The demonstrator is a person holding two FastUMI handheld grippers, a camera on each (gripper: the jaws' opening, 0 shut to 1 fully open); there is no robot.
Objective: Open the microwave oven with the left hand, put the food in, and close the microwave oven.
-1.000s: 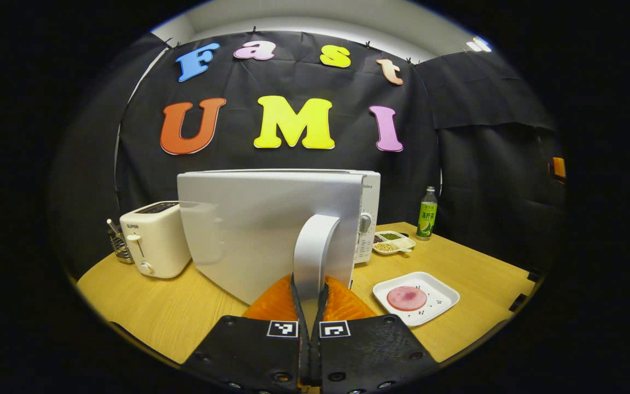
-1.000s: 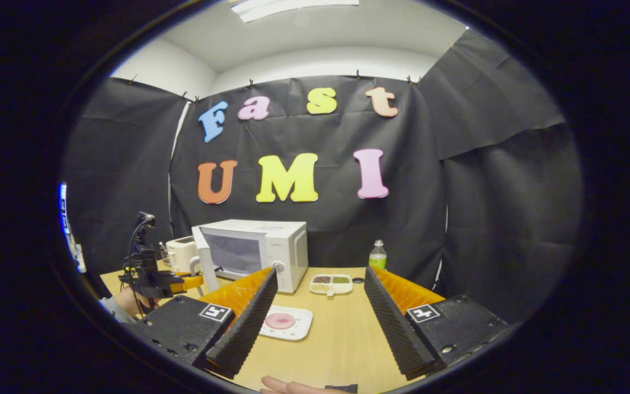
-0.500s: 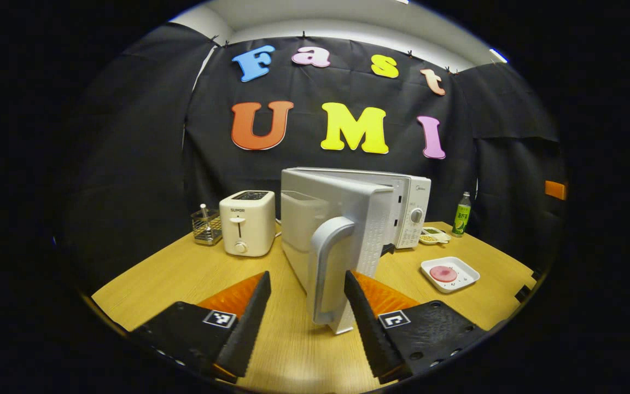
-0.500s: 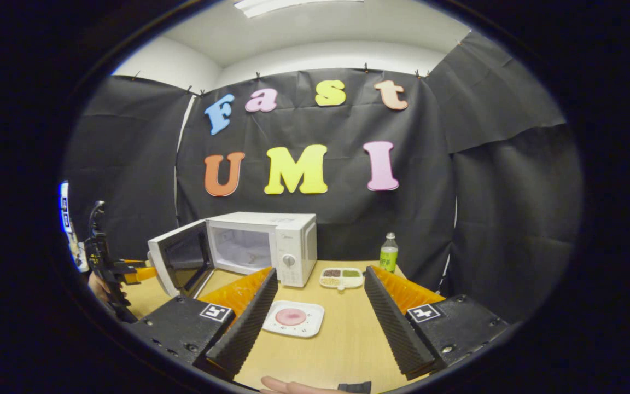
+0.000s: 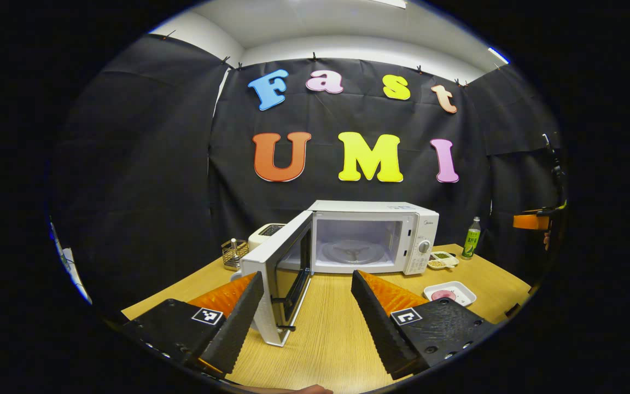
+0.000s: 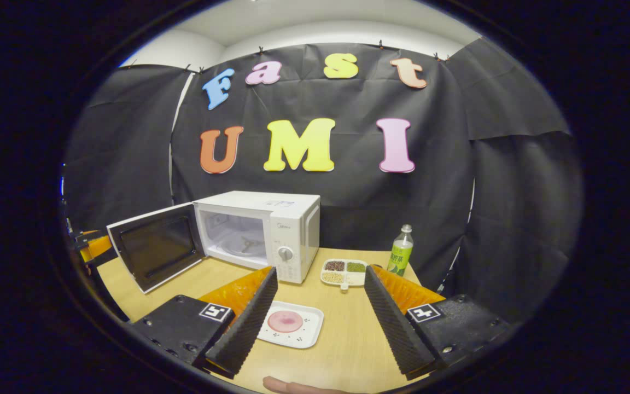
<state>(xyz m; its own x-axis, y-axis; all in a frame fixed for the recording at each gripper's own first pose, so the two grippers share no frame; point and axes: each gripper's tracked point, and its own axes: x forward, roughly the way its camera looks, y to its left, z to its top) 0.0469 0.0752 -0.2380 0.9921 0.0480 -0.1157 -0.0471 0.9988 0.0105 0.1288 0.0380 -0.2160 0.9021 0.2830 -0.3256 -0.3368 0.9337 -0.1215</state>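
The microwave oven point(image 5: 372, 236) stands on the worktop point(image 5: 326, 334) with its door point(image 5: 279, 276) swung wide open, and the cavity with the turntable is visible. The left tongs point(image 5: 307, 306) are released and grasp nothing; the door edge is just beside the finger at 9 o'clock. The right tongs point(image 6: 318, 312) are also released, above the worktop. The food point(image 6: 285, 322) lies on a white plate point(image 6: 292, 325) at 6 o'clock from the oven, near the snack tray point(image 6: 343, 271) and the bottle point(image 6: 400, 258).
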